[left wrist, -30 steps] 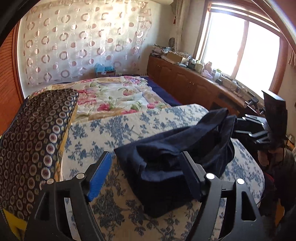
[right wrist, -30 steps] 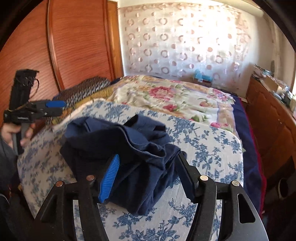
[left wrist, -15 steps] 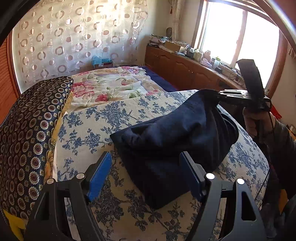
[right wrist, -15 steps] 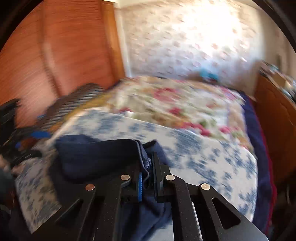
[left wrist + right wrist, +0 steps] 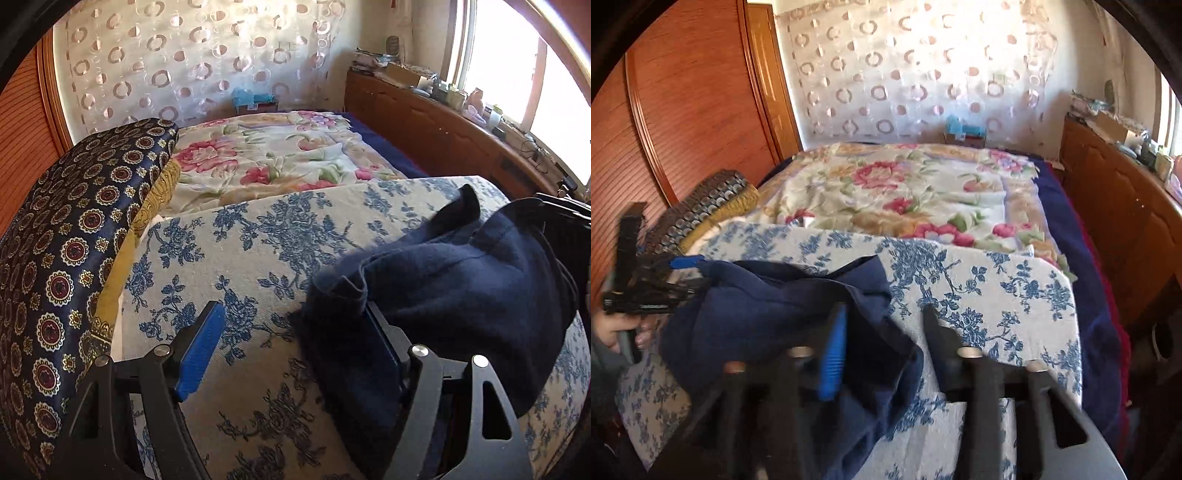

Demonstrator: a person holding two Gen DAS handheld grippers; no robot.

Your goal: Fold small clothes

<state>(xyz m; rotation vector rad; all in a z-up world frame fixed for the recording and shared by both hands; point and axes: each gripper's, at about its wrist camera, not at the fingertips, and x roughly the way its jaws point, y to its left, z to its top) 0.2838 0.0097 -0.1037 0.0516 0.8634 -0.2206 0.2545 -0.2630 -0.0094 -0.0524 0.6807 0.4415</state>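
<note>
The dark blue garment [image 5: 461, 288] lies bunched on the blue-flowered board [image 5: 266, 251] atop the bed. The left gripper [image 5: 291, 343] stands wide, its right finger against the cloth's edge, while the right gripper [image 5: 882, 350] is opening, cloth draped between its fingers.
</note>
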